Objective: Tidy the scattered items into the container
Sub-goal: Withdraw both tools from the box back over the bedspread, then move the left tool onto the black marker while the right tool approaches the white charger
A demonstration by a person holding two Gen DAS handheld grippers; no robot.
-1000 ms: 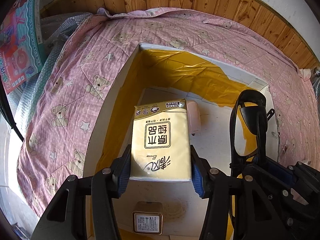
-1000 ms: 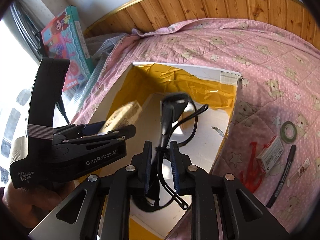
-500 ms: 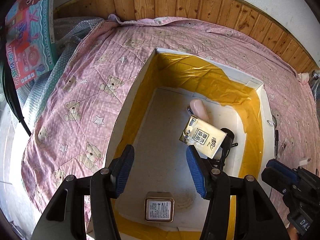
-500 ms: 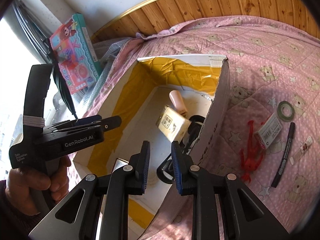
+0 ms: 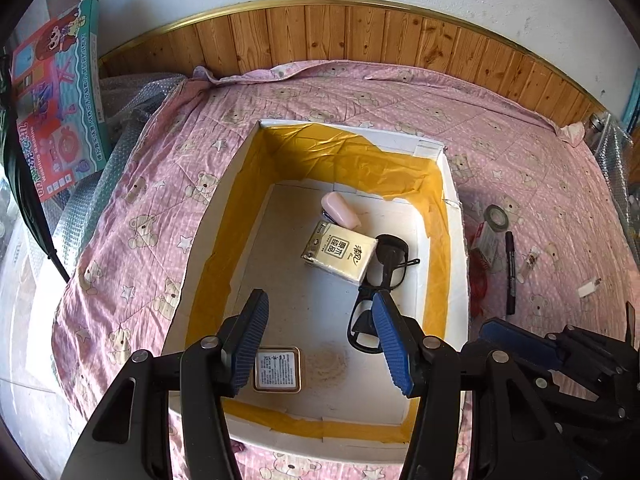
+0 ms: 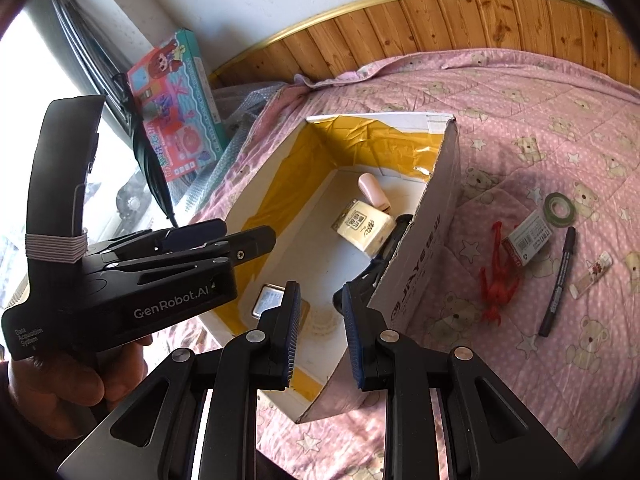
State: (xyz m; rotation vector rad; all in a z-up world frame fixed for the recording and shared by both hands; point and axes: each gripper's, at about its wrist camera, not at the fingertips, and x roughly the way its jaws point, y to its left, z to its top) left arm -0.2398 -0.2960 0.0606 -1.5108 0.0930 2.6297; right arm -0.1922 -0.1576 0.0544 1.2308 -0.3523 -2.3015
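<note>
Box (image 5: 454,216) on the bed (image 5: 360,92) holds a tissue pack (image 5: 340,252), pink case (image 5: 341,210), tin (image 5: 277,369) and glasses (image 5: 380,280) — both claws, left (image 5: 320,344) and right (image 6: 320,332), hover spread and empty; a pen (image 6: 558,282), tape (image 6: 559,209) and carton (image 6: 528,240) lie outside.

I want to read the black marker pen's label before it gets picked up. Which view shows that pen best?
The right wrist view: the black marker pen lies whole and unobstructed on the pink quilt, though its print is too small to read. The left wrist view shows it smaller, near the distorted edge.
</note>
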